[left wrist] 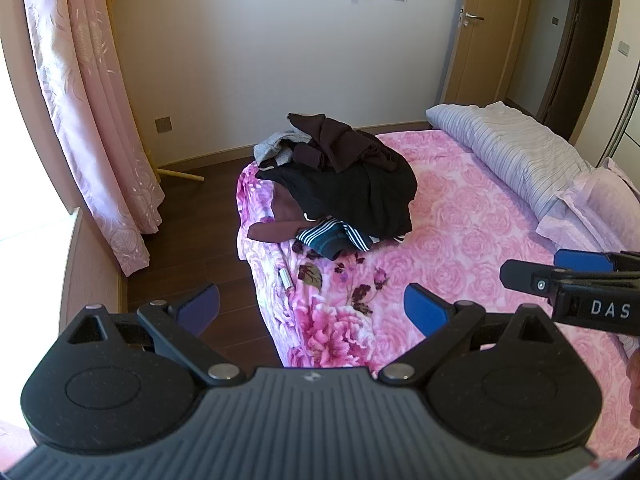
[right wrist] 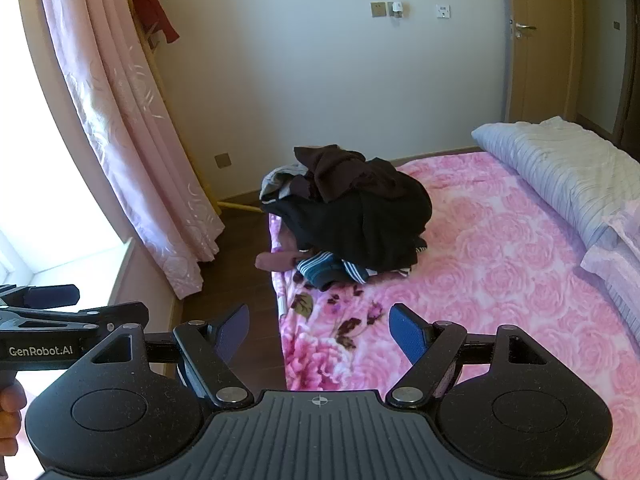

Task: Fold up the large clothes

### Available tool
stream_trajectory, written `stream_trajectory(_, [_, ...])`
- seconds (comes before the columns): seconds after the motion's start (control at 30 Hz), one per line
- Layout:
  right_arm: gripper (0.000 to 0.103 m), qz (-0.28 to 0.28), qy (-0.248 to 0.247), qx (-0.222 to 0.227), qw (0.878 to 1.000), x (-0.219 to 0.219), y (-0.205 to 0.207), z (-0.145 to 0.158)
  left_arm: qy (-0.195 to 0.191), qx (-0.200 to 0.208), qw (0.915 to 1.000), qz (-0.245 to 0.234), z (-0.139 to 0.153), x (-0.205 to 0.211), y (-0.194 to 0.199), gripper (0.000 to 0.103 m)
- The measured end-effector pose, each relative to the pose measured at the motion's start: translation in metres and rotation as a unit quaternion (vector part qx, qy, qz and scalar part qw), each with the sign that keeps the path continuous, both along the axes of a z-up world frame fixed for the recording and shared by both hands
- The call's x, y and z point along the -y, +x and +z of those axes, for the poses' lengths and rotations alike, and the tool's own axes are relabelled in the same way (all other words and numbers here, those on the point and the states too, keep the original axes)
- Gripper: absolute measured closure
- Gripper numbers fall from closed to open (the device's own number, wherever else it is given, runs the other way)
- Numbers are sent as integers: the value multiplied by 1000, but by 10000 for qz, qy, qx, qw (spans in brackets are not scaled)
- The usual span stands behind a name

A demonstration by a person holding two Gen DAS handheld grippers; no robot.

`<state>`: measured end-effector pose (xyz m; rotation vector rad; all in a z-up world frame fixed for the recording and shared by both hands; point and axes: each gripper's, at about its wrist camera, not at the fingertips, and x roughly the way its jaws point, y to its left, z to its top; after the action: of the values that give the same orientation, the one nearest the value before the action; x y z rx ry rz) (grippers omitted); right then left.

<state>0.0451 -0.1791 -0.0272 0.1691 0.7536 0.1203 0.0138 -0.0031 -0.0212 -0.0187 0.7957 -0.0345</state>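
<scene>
A soft, rumpled heap of dark clothes [left wrist: 344,184], black and maroon knits over a striped piece, sits on the plush pink rose-print blanket [left wrist: 472,216] well ahead of both claws. The left gripper [left wrist: 312,304] and right gripper [right wrist: 320,330] hang spread wide with blue pads bare, gripping and touching nothing.

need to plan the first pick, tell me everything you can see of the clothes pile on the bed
The clothes pile is an unfolded, crumpled heap at the far corner of the pink floral bed. A large black garment makes up most of it, with a dark maroon one bunched on top and a grey piece at the back. A navy white-striped item and a maroon sleeve poke out in front. All looks like soft fabric. Neither gripper touches it.
</scene>
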Motion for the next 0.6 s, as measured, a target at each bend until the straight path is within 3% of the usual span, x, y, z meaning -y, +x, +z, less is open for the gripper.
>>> stream_trajectory(0.6, [29,-72,56,-86,9999,7,13,-2,8,-65,10000,-40,-1,2,10,6])
